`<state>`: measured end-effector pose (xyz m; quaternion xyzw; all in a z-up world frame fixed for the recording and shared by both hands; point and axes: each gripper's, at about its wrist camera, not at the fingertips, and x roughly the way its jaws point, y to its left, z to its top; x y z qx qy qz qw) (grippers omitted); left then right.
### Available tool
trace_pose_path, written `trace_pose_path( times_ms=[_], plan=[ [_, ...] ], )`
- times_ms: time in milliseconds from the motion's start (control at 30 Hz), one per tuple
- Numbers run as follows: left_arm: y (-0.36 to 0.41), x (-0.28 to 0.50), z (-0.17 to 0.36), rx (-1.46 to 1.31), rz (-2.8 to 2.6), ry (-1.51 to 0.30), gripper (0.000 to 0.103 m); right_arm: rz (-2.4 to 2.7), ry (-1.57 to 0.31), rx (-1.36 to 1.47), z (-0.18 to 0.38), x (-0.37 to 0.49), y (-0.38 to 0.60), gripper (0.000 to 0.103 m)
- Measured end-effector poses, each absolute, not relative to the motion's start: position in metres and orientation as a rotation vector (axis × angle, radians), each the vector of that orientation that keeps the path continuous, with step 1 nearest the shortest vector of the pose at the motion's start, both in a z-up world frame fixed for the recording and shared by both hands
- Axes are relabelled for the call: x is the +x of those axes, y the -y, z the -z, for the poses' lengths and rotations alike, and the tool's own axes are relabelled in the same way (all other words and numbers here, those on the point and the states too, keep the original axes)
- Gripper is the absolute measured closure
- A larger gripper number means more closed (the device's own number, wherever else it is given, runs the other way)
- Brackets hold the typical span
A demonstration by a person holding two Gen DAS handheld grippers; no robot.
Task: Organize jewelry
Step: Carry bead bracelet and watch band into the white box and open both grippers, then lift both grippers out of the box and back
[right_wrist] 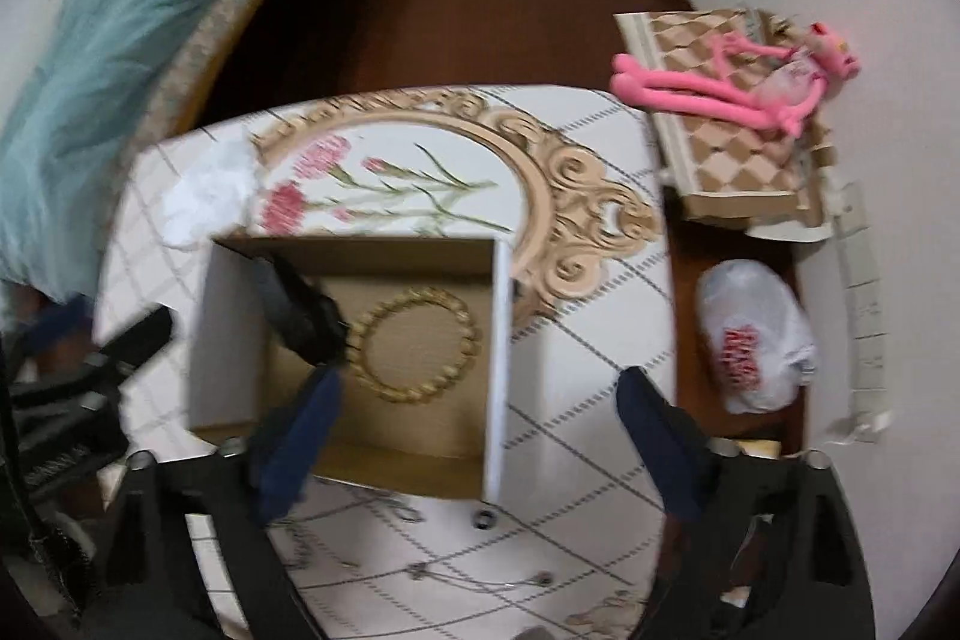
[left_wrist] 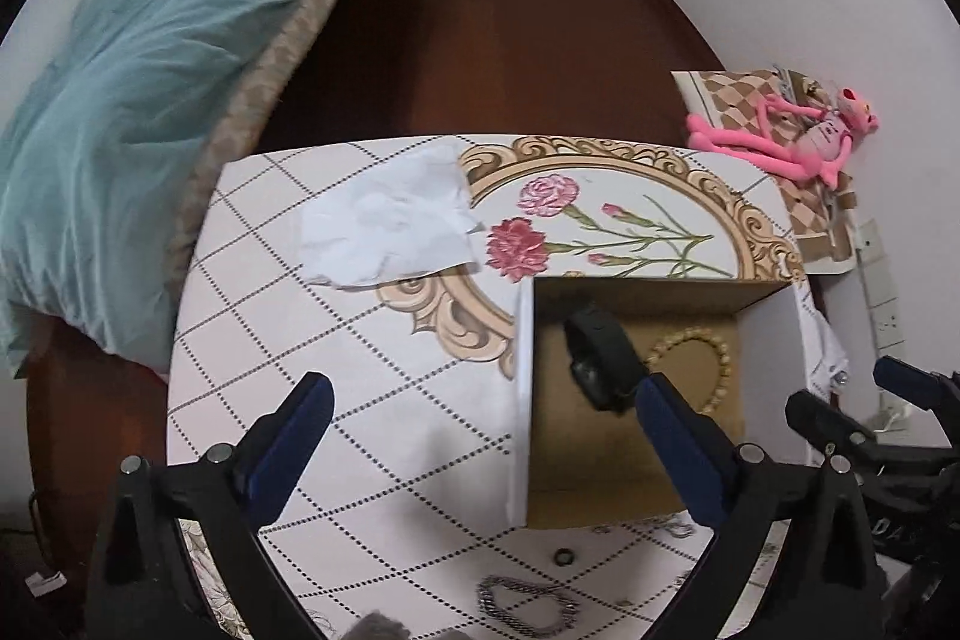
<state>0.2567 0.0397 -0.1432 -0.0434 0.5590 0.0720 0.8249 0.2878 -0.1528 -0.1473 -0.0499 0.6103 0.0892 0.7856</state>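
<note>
Tabletop (left_wrist: 372, 352) carried open cardboard box (left_wrist: 636, 484). Box held black watch (left_wrist: 600, 358) and beaded bracelet (right_wrist: 414, 343), touching or nearly so. Outside box, near tabletop's front edge: chain bracelet (left_wrist: 528, 604), then small ring (left_wrist: 564, 557); thin chain (right_wrist: 480, 580) possibly alongside, view blurred. Left gripper (left_wrist: 480, 436) and right gripper (right_wrist: 474, 436): fingers spread wide, empty. Advice: descend straight over ring, close across its rim, lift clear of box wall before release.

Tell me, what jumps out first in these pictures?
Probably the open cardboard box on the flower-patterned table, with a beaded bracelet and a black watch lying inside. Next, the pink plush toy sprawled on a checkered box by the wall, and the teal blanket on the bed to the left.
</note>
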Motion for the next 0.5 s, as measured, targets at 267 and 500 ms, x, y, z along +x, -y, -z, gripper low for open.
trace_pose_path(
  times_ms=[267,500],
  plan=[
    [-0.036,0.239,0.145,-0.049,-0.19,-1.17,0.0,-0.149,-1.303,-0.136,0.161,0.268,0.151,0.008],
    [-0.034,0.218,0.126,-0.068,-0.197,-1.126,0.0,-0.14,-1.257,-0.128,0.145,0.251,0.151,0.007]
  ],
)
